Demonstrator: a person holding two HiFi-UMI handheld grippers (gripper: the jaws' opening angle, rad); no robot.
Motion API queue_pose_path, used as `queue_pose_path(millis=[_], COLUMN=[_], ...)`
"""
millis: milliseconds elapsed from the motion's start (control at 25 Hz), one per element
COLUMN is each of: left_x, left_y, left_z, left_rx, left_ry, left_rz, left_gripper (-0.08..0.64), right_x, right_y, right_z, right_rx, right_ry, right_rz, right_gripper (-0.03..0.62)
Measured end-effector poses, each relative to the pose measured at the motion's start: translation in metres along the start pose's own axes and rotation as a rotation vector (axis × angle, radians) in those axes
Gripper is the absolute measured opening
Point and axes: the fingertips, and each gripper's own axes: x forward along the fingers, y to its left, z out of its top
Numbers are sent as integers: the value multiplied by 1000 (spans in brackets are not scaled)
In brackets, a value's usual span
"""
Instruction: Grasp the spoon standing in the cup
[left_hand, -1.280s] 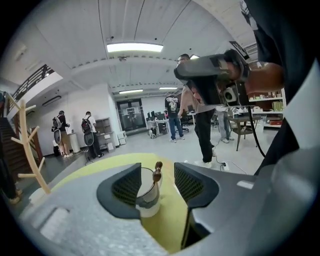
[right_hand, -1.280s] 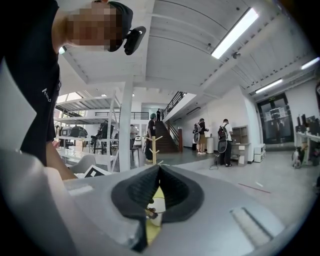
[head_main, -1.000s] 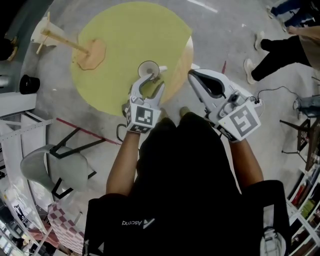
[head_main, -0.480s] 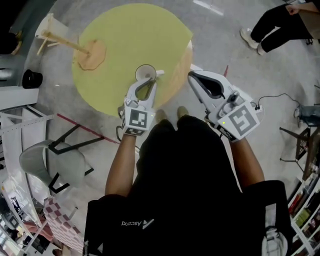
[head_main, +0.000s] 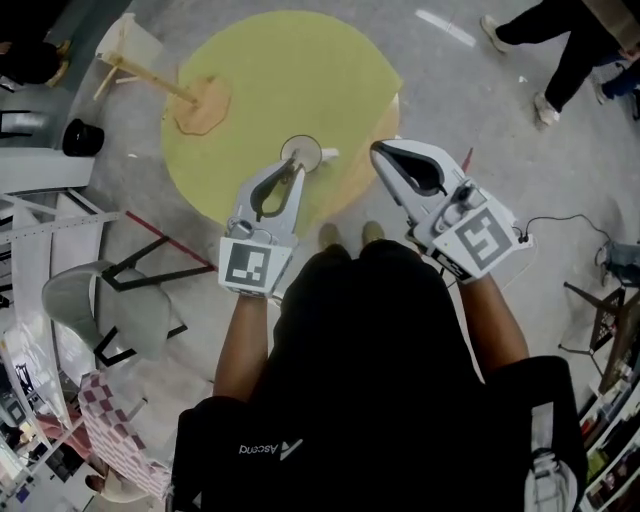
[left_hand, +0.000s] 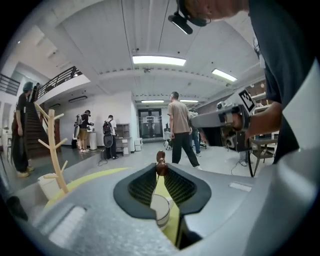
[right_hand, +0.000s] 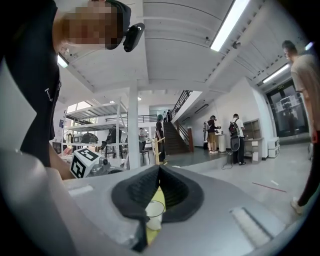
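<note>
The left gripper (left_hand: 161, 173) has its ribbed black pads closed on the rounded brown end of the spoon (left_hand: 161, 162). The spoon's thin handle runs almost straight up from the smooth white cup (left_hand: 160, 210), knob end uppermost. The cup stands on the round yellow table (head_main: 280, 80) close to the edge nearest the person, and the grey-shelled right gripper (head_main: 383, 151) hangs near that same edge, jaws together on nothing.

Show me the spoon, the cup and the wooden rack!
spoon (left_hand: 161, 170): left gripper view, its brown top end.
cup (left_hand: 163, 216): left gripper view, its white side wall.
wooden rack (left_hand: 57, 160): left gripper view, its upright stem.
</note>
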Motion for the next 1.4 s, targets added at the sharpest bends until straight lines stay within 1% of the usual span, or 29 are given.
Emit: queue_pose_path(millis=[80, 160, 280, 520, 760, 1400], left_x=[-8, -15, -25, -36, -38, -41], left_y=[7, 12, 14, 13, 9, 3], left_z=[15, 31, 52, 78, 86, 89], left_rx=[-31, -56, -80, -116, -118, -116], left_ry=[4, -31, -105, -151, -166, -171], left_rz=[38, 67, 65, 77, 80, 75], left_gripper=[55, 55, 55, 55, 55, 55], right_x=[3, 4, 6, -1, -6, -11], right_y=[3, 6, 13, 20, 23, 28], right_z=[5, 11, 22, 36, 40, 42], right_rx=[0, 6, 33, 10, -14, -10], right_ry=[-13, -25, -45, -75, -77, -91], right_rz=[26, 48, 76, 110, 99, 99], right_gripper=[3, 3, 3, 3, 3, 3])
